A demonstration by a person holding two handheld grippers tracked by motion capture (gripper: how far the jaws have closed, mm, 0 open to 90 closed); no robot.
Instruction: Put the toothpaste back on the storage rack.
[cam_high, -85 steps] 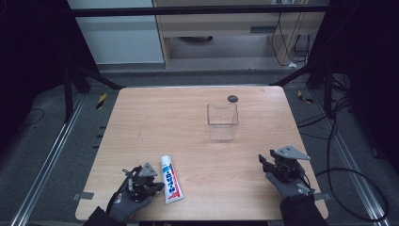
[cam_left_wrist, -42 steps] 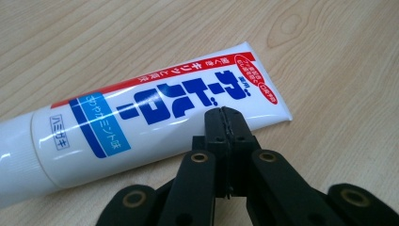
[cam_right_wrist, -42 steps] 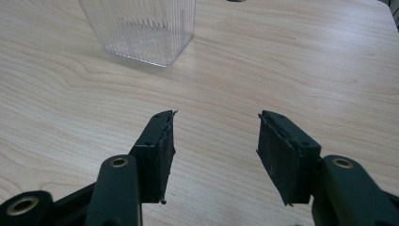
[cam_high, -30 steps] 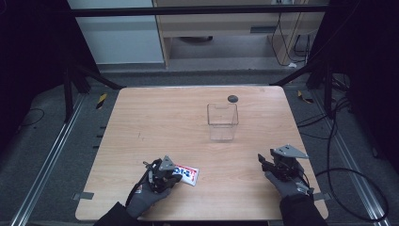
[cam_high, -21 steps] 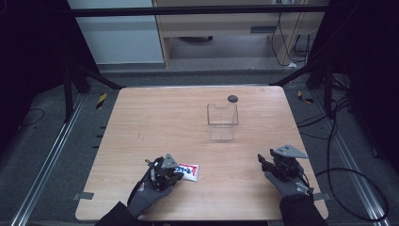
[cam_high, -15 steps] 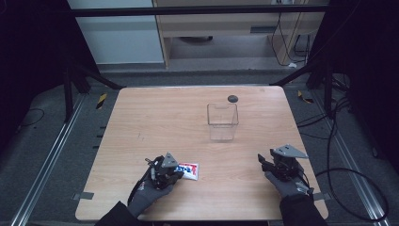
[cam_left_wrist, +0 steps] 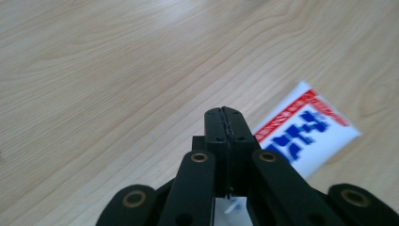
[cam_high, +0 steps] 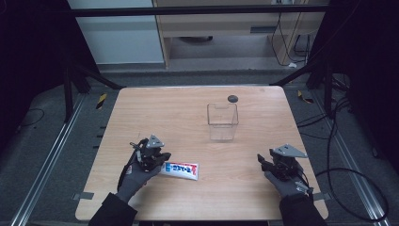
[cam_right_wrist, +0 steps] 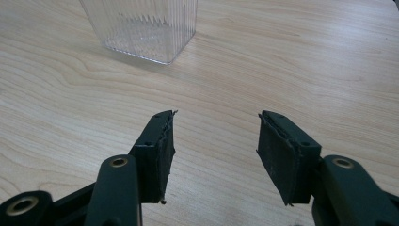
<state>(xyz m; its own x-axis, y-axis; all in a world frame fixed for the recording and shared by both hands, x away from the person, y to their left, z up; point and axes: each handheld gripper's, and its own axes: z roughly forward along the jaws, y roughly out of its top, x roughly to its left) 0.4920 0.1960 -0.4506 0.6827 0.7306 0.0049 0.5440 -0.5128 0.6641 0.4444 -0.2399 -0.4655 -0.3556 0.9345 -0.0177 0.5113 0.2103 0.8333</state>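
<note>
On the table: left gripper [cam_left_wrist: 225, 117] fingers clamped on toothpaste tube [cam_left_wrist: 301, 136] | right gripper [cam_right_wrist: 214, 136] fingers apart, facing clear container [cam_right_wrist: 141, 28]

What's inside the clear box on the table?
The clear box looks empty: the wooden table shows through its walls. A small dark round thing lies just behind it. Nothing covers the box.

1. Table [cam_high: 188, 108]: pale wood top, square, on a dark frame.
2. Clear box [cam_high: 222, 121]: upright, toward the far right.
3. Dark disc [cam_high: 232, 98]: just behind the box, near the far edge.
4. Tube [cam_high: 181, 170]: lying flat, near left.
</note>
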